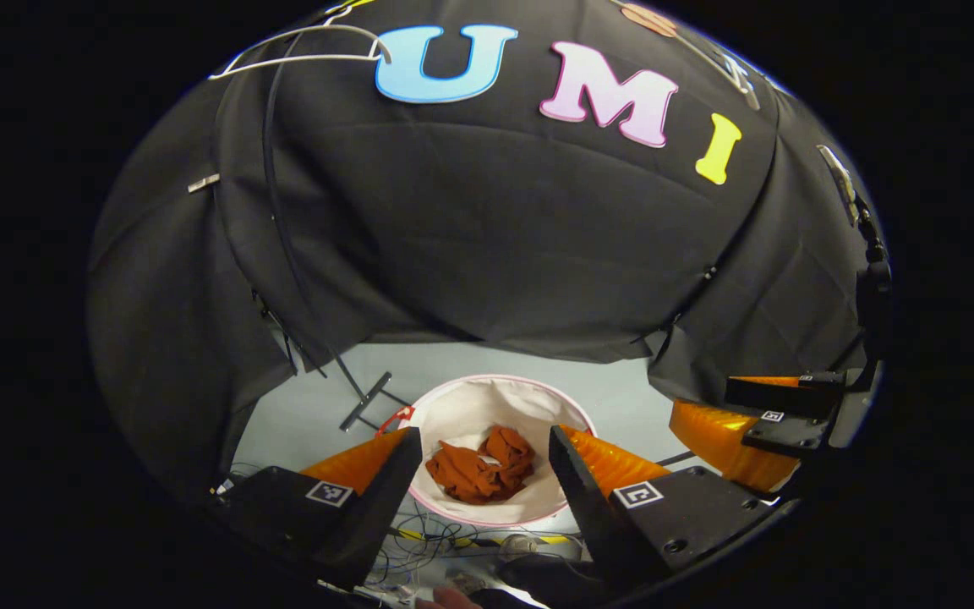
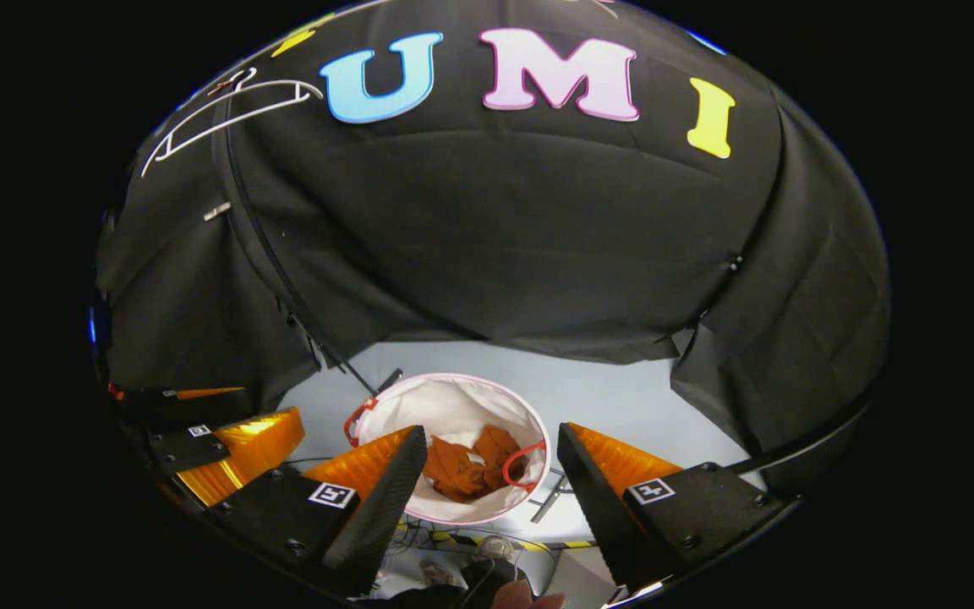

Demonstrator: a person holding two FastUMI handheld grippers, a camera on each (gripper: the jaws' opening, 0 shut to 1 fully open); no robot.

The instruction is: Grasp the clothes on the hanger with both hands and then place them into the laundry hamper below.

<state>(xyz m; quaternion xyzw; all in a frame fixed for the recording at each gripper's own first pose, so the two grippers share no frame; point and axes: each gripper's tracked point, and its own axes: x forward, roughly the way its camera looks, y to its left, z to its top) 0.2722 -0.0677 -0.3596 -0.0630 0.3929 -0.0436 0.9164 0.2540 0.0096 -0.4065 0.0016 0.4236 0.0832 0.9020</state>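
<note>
**Clothes in the hamper, hanger up on the wall**

The clothes [image 1: 480,467] lie in the laundry hamper [image 1: 462,408], which stands on the floor [image 1: 622,393] near the booth's far wall. The hanger [image 1: 301,52] hangs high on that wall, up and left of the hamper. Cables [image 1: 428,541] lie on the floor at the hamper's near side.

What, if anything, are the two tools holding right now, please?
Nothing. The left tool and the right tool are both open and empty; the clothes lie in the hamper below.
</note>
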